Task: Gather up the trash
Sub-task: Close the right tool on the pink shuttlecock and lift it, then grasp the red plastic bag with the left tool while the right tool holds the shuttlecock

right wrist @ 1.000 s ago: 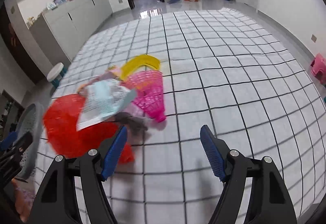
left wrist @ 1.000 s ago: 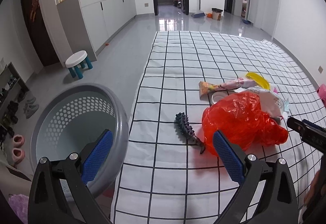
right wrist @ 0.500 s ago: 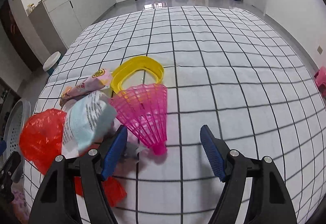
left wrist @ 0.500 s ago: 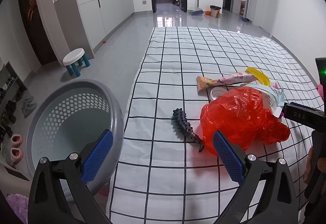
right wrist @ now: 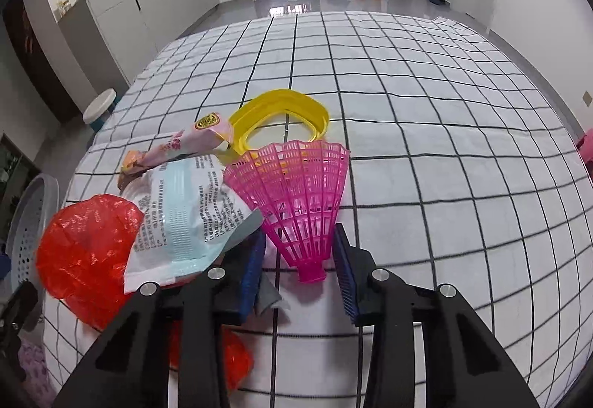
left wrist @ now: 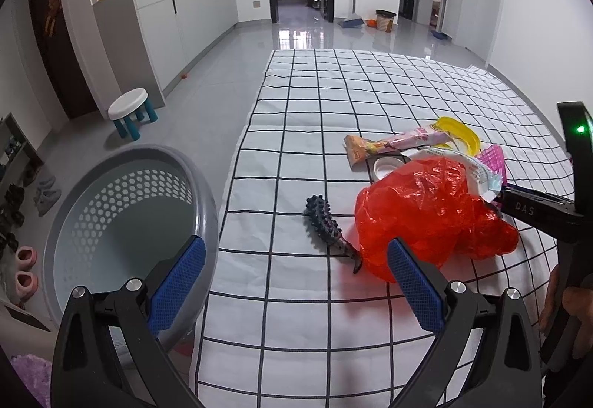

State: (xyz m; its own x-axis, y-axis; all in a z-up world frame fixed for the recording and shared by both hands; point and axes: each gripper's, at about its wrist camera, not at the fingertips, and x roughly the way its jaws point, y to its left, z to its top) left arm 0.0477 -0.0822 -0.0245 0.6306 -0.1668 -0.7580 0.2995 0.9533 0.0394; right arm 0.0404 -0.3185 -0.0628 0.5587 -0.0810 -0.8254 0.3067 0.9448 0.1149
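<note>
Because the trash is heaped near the cloth's edge beside the grey perforated basket (left wrist: 122,207), the left gripper (left wrist: 296,283) is held wide open and empty over that edge, presumably ready to help. The right gripper (right wrist: 298,269) is being closed around the narrow stem of the pink mesh cone (right wrist: 296,193), whose pads are not clearly pressed on yet. The cone is seen as translucent latticed plastic, flared upward, lying beside a printed packet (right wrist: 185,219) and a crumpled red bag (right wrist: 81,244).
</note>
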